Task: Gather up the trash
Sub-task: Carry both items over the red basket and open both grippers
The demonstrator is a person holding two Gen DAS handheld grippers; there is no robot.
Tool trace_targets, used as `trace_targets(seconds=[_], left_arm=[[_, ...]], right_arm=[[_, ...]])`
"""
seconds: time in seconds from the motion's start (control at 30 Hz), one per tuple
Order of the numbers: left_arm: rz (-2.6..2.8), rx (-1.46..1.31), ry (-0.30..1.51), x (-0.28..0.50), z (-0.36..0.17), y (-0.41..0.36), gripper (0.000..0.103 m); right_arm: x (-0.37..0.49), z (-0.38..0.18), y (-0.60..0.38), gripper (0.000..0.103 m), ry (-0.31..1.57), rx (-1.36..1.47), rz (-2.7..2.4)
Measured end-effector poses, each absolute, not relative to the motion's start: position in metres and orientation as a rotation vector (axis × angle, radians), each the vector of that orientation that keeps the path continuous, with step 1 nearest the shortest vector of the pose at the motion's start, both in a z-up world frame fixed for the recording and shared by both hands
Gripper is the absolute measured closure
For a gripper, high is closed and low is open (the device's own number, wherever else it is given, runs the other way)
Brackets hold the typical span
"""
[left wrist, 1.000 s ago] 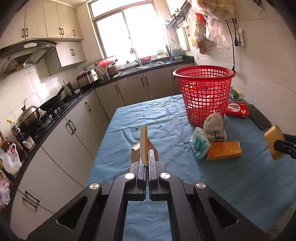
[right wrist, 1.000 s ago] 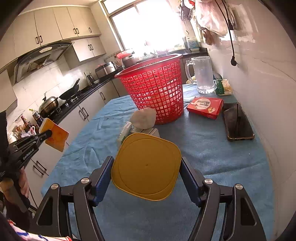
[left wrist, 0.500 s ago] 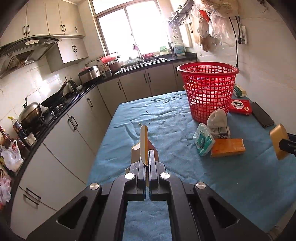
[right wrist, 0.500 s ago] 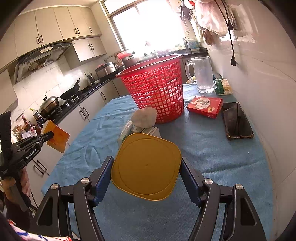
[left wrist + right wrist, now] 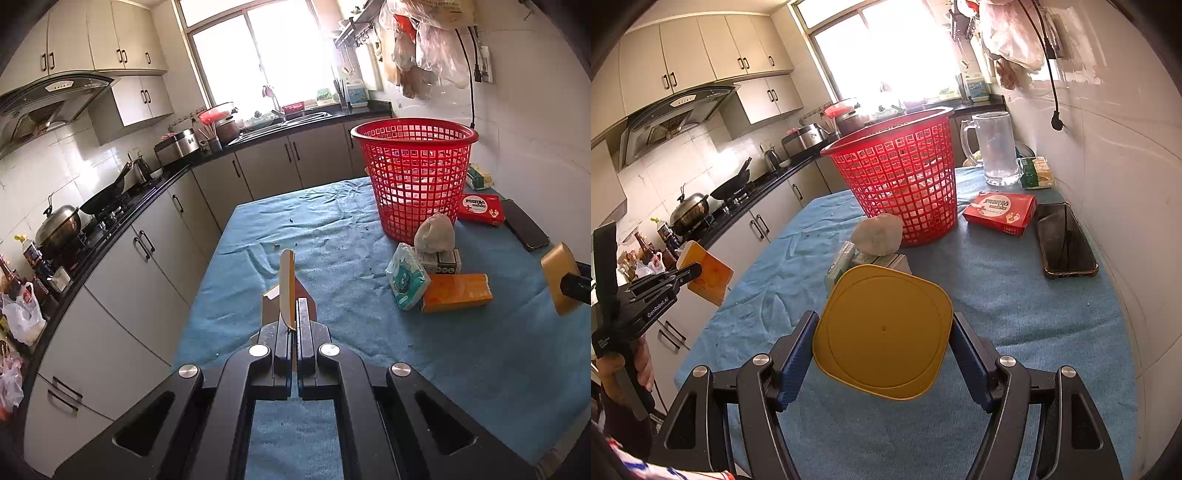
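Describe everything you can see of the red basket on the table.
The red basket is a round, open-topped plastic bin with lattice walls and a solid rolled rim, tapering toward its base. It stands upright on the blue cloth at the table's far end. Pale items show faintly through its mesh. A crumpled grey wad sits against its near side; a red carton lies beside it, apart.

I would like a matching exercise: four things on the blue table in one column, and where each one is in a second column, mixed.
Things:
1. yellow container
2. orange card
3. black phone
4. glass mug

Places:
A. flat on the cloth, near the wall
B. between the right gripper's fingers
C. behind the red basket
D. pinched in the left gripper

Pairs: 1-B, 2-D, 3-A, 4-C
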State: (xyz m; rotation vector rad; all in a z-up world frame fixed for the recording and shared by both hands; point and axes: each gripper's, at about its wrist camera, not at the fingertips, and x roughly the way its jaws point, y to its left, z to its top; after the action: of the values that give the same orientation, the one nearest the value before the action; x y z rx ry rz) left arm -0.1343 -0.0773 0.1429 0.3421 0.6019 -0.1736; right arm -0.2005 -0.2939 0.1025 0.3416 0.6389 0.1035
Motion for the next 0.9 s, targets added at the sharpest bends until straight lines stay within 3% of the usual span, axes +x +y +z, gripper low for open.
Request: trace_targets(seconds=[0.5, 0.9], left_arm=[[-0.226, 0.329, 0.628, -0.107, 0.154, -0.081, 0.102], [-0.378, 0.344, 0.534, -0.053, 0.252, -0.132, 0.102]], right_arm=[[-0.187, 0.104, -0.297, 0.028, 0.649, 0.356, 0.106], [-0.13, 0.159, -0.315, 0.028, 0.558, 0.291, 0.09]])
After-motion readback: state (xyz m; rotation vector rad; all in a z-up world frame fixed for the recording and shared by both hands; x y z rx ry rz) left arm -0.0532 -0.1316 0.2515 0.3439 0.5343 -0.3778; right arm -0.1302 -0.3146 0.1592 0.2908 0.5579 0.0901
